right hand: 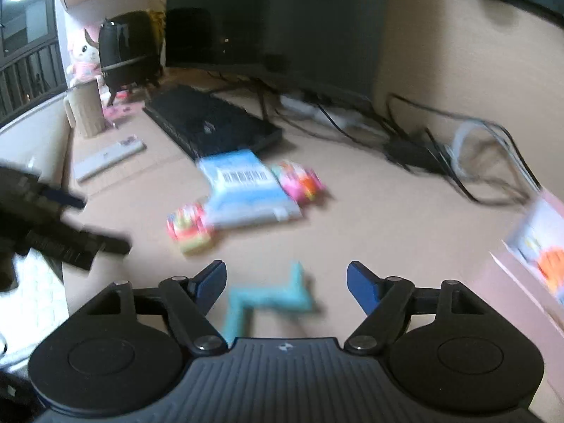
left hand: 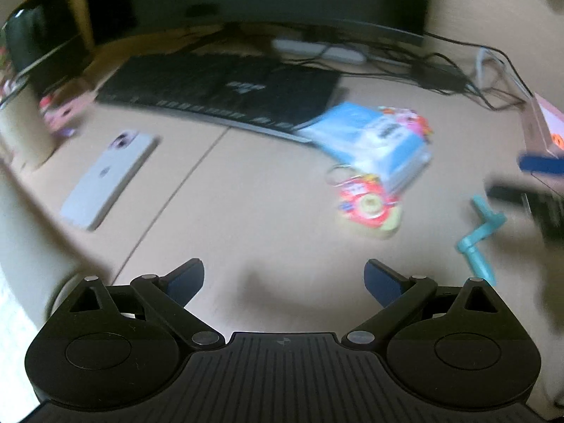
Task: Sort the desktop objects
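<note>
The pale bench [left hand: 246,183] carried everything, and both views were blurred. Largest was the dark monitor [right hand: 275,28], standing at 12 o'clock at the back, with a tangle of black cables [right hand: 423,141] running out toward 2 o'clock. In front of it lay the black keyboard [left hand: 218,88], with its near corner touching or just overlapping the blue-and-white packet [left hand: 373,137]. A black speaker [right hand: 128,47] stood at 10 o'clock beside a plush rabbit [right hand: 84,53]. A white phone [left hand: 105,176] lay face down at 9 o'clock, well apart from the packet. A pink box [right hand: 535,232] sat at the 3 o'clock edge. A round red toy [left hand: 366,204] touched the near side of the packet, and a pink toy [right hand: 299,179] lay against its far side.

The small teal crank-shaped piece [right hand: 268,299] lay just ahead of the right claw [right hand: 286,283], between its wide-spread blue fingers [right hand: 363,285], which were not touching it. The left claw [left hand: 284,280] was also spread wide and held nothing, with bare bench ahead of it.
</note>
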The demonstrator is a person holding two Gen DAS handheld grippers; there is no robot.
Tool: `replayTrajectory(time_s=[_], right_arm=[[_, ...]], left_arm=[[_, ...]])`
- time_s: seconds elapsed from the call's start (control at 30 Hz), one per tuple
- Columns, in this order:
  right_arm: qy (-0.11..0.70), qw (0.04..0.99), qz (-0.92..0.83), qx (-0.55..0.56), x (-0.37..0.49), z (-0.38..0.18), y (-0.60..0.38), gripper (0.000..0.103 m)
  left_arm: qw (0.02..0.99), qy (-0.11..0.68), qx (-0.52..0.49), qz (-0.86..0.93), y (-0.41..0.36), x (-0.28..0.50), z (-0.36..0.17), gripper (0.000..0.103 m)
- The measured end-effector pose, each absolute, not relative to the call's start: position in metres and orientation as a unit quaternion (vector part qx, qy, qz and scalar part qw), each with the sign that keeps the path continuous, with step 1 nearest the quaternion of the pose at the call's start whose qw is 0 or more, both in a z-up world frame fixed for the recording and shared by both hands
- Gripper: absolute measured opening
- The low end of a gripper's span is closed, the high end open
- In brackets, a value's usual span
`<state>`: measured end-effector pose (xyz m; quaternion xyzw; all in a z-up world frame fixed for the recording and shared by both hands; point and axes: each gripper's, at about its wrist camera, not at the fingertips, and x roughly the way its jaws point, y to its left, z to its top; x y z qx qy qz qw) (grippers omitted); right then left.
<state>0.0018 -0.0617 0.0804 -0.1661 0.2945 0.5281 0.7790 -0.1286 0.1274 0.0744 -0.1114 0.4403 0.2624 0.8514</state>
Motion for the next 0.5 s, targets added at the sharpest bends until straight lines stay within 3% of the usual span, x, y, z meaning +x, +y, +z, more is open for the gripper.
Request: replayTrajectory(time_s=[0.1, 0.33, 0.4, 0.47, 0.5], right_arm=[[0.313, 0.781, 0.526, -0.121, 0.031, 0.087, -0.020, 0.084], [0.353, 0.795, 0.478, -0.127, 0.089, 0.066, 0.057, 0.085], [0.382, 0.782, 0.479, -0.116, 0.099, 0.054, 0.064, 0.079], [0.395, 0.773, 0.481, -0.124, 0.102, 0.045, 0.066, 0.054], [0.398, 0.772, 0.480, -0.124, 0.104, 0.041, 0.064, 0.052]], left_arm=[[0.855, 0.435, -0.126, 0.253, 0.134, -0.145, 0.075, 0.100], [0.881, 0.413, -0.117, 0.200, 0.121, -0.159, 0.079, 0.101], [0.888, 0.413, -0.104, 0.174, 0.115, -0.158, 0.080, 0.101], [0.888, 0.423, -0.086, 0.158, 0.111, -0.151, 0.075, 0.101], [0.887, 0.428, -0.082, 0.152, 0.109, -0.146, 0.072, 0.101]])
